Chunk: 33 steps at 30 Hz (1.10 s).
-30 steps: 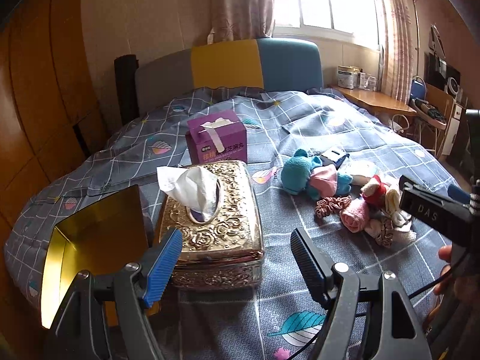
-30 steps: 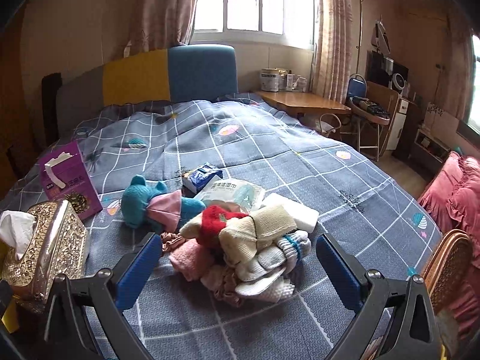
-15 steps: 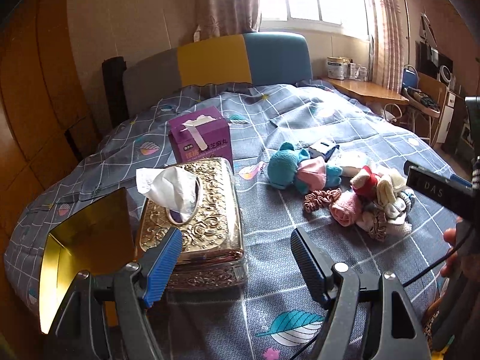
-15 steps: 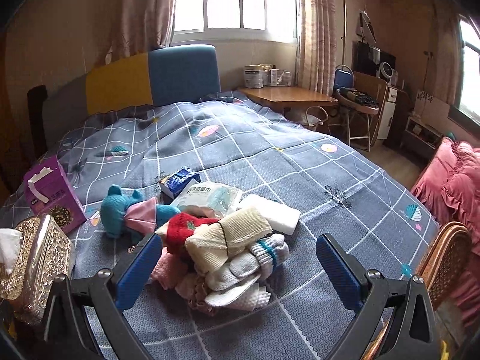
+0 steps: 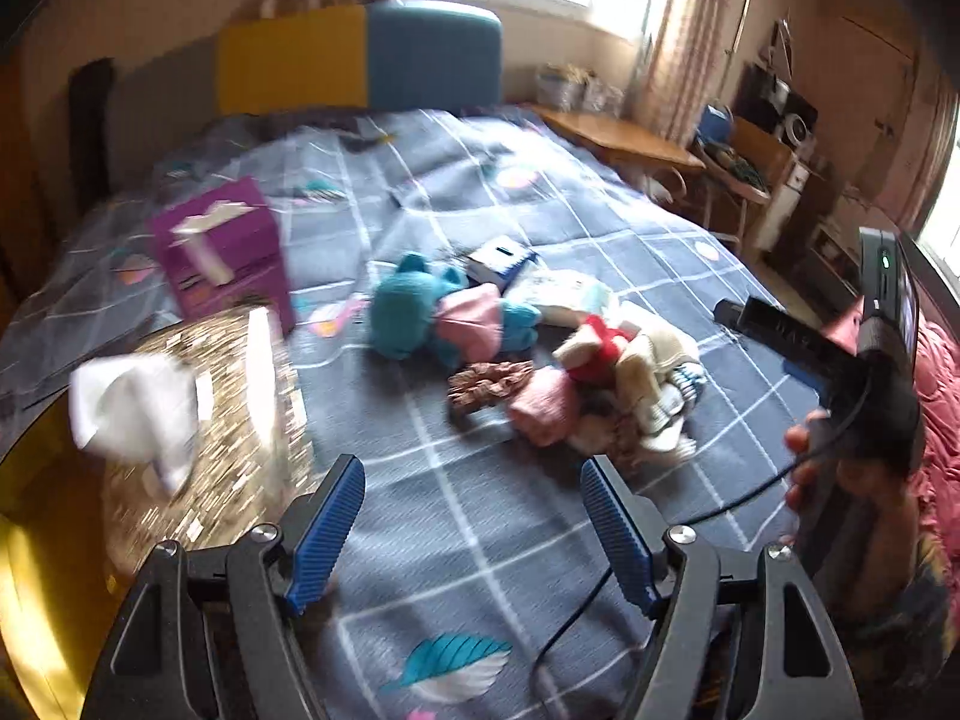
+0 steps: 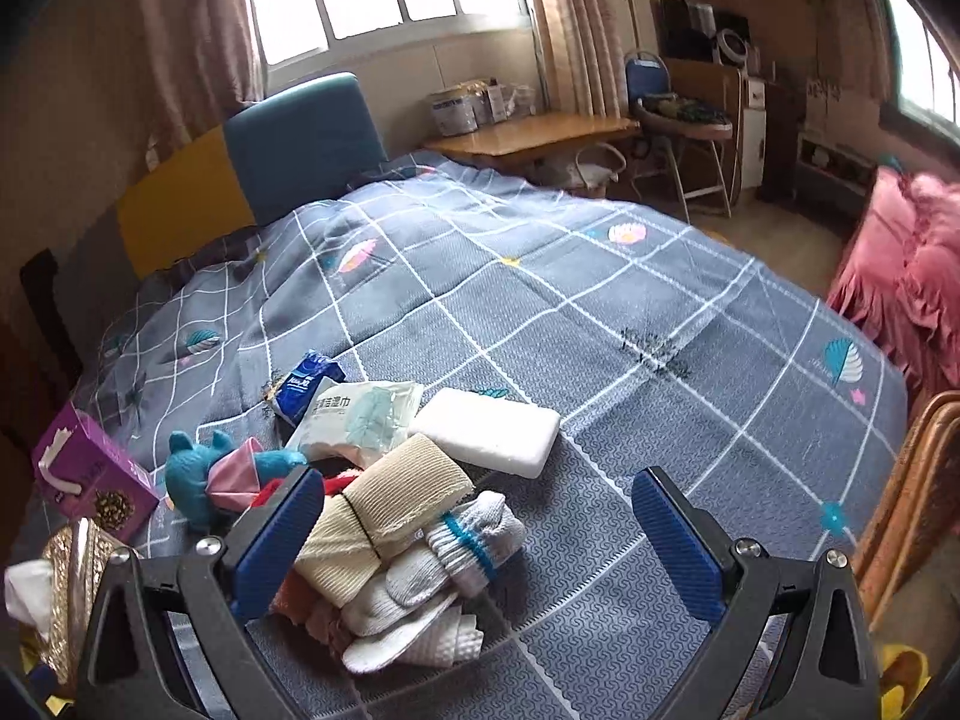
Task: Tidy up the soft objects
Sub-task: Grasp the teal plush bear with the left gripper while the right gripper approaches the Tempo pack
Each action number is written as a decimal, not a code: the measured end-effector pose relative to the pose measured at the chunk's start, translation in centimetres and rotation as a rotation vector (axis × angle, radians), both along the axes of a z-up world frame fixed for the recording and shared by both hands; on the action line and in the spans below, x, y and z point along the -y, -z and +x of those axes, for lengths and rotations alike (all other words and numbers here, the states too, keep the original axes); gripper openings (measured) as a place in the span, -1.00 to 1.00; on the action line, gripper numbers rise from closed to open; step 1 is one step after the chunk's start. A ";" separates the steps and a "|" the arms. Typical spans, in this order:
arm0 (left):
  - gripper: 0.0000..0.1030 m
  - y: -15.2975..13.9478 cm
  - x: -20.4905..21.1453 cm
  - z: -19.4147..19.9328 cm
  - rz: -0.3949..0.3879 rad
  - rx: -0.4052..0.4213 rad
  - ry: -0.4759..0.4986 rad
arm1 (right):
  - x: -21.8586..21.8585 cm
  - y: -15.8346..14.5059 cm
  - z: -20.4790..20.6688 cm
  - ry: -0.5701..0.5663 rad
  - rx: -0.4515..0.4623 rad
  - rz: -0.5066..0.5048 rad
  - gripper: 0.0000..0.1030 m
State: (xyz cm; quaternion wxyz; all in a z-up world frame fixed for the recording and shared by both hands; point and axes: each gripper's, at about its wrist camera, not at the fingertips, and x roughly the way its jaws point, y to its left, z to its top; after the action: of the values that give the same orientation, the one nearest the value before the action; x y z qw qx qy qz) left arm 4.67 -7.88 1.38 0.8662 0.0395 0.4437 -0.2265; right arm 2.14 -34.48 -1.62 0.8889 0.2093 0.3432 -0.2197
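Observation:
A pile of soft things lies on the grey checked bed [image 6: 600,324]: rolled socks [image 6: 420,564], a beige knit roll [image 6: 390,498], a teal plush toy [image 5: 420,312] with a pink bow, a brown scrunchie [image 5: 489,381] and a pink cloth [image 5: 543,405]. My left gripper [image 5: 474,534] is open and empty, short of the pile. My right gripper [image 6: 474,534] is open and empty, its left finger over the pile's near side. The right gripper also shows in the left wrist view [image 5: 798,342], held in a hand.
A gold ornate tissue box [image 5: 198,420] and a purple tissue box [image 5: 222,246] stand on the left. A white foam block [image 6: 489,438], a wipes pack [image 6: 360,414] and a blue packet [image 6: 306,384] lie behind the pile. A yellow tray [image 5: 36,588] sits at far left.
The left gripper has swung right toward the sock pile, with motion blur. The right gripper has moved down and closer to the pile and tilted. Both stay open.

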 end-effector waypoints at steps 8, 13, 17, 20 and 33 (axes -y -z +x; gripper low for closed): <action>0.60 -0.3 4.1 9.7 -0.170 -0.192 -0.077 | -0.3 0.4 0.5 -0.049 0.033 0.056 1.00; 0.68 3.3 6.2 15.1 -0.127 -0.281 -0.190 | -0.4 0.3 0.4 -0.081 0.053 0.069 1.00; 0.68 7.1 5.5 18.3 -0.143 -0.378 -0.321 | -0.5 0.3 0.3 -0.101 0.070 0.081 1.00; 0.68 8.8 5.0 19.9 -0.155 -0.413 -0.386 | -0.4 0.4 0.4 -0.111 0.075 0.101 1.00; -0.20 12.0 6.3 22.0 -0.120 -0.428 -0.379 | 0.0 0.7 0.4 -0.103 0.072 0.131 1.00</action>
State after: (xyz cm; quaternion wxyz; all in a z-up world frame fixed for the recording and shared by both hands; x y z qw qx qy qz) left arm 26.63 -14.18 -10.62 0.7807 -0.1439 0.6015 -0.0896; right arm 2.57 -34.47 -2.28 0.8951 0.2567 0.3351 -0.1433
